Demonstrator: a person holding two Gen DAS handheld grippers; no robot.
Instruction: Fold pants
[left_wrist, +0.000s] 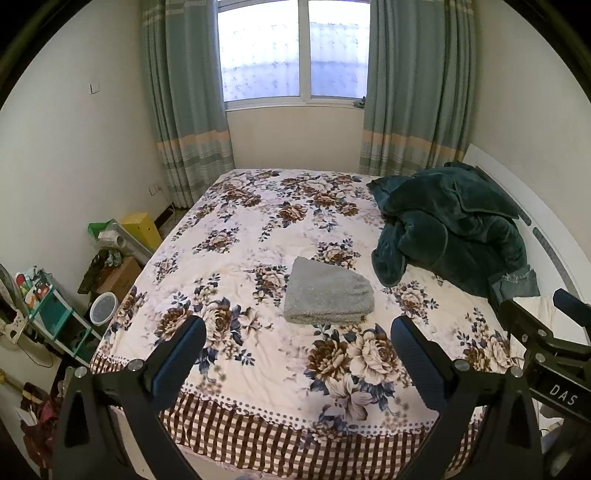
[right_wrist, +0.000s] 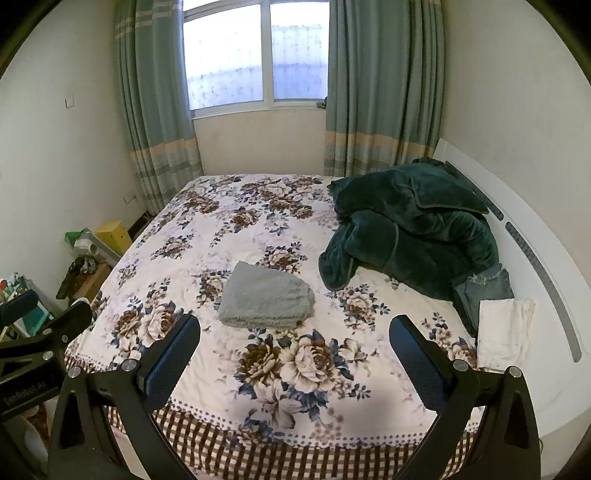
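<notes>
On the bed (left_wrist: 258, 229), the grey pants (left_wrist: 327, 295) lie folded in a neat pile near the middle. The left claw (left_wrist: 295, 354) and the right claw (right_wrist: 295, 354) hang above the near edge, both wide apart and holding nothing. A green blanket (left_wrist: 450, 229) is bunched beside the pants.
</notes>
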